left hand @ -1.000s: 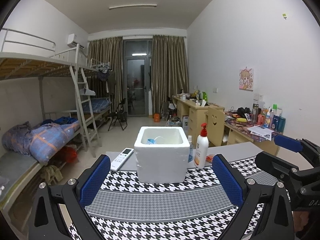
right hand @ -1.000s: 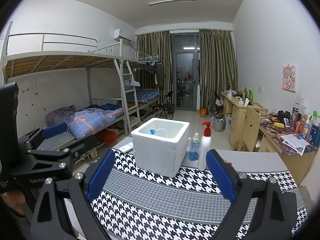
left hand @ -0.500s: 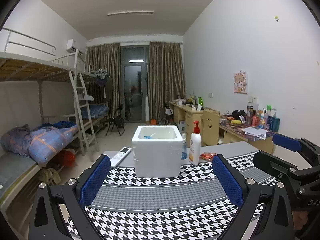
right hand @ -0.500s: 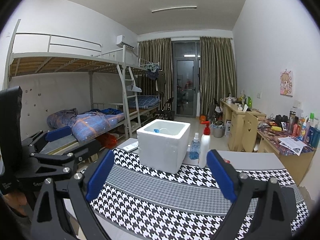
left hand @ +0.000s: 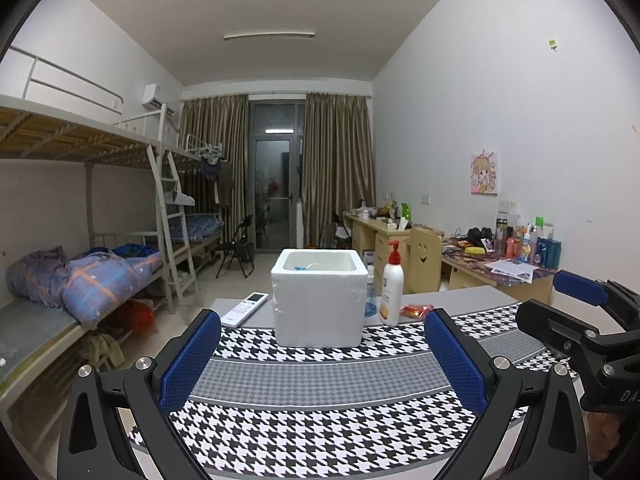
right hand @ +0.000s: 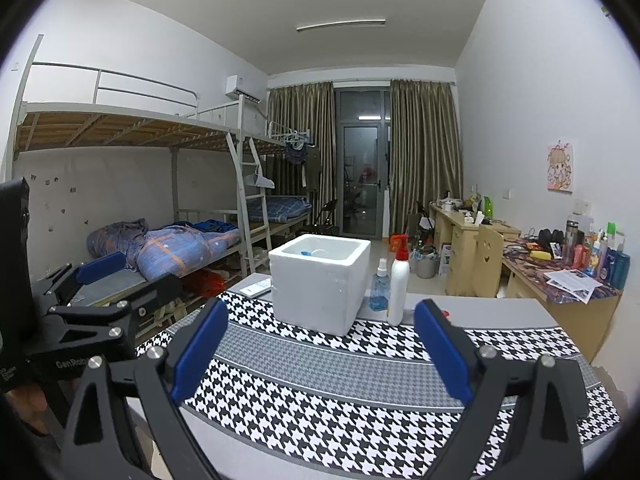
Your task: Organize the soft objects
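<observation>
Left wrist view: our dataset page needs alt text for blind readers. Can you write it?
An open, empty left hand-held gripper hovers over a houndstooth cloth on a table, facing a white foam box with a lotion pump bottle to its right. Dorm bunk beds stand behind.

A shared dormitory room: metal bunk beds (right hand: 132, 128) with ladders and rumpled blue bedding (right hand: 172, 246) line one wall, wooden study desks (left hand: 384, 232) cluttered with bottles and papers line the other, and curtains (left hand: 336, 168) frame a balcony door (left hand: 274, 192) at the far end, an air conditioner (right hand: 244, 94) mounted above.
</observation>
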The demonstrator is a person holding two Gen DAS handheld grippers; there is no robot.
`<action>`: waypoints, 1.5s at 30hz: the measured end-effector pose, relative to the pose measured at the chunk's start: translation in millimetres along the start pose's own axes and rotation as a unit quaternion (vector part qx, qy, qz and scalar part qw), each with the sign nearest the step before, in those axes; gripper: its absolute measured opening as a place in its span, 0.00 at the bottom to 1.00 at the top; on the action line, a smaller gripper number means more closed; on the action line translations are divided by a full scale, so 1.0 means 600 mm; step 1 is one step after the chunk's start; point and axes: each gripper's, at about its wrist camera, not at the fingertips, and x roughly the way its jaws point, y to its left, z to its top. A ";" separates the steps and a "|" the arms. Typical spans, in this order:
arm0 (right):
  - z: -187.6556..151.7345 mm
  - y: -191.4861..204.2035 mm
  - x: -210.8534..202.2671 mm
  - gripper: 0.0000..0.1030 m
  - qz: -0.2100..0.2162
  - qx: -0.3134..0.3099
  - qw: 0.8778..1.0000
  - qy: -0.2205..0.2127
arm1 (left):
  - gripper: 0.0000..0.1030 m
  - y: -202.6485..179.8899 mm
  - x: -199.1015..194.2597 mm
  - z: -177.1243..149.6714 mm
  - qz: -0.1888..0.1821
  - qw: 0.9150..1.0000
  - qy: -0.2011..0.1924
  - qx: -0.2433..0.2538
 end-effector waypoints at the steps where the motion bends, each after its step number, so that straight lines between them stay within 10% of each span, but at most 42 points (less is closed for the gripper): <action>1: -0.003 0.000 -0.002 0.94 0.001 0.001 1.000 -0.002 | 0.99 0.001 -0.002 -0.002 -0.001 1.000 0.000 -0.001; 45: -0.095 -0.008 -0.018 0.94 -0.031 0.019 0.999 -0.025 | 0.99 0.005 -0.021 -0.111 0.003 1.000 -0.002 -0.018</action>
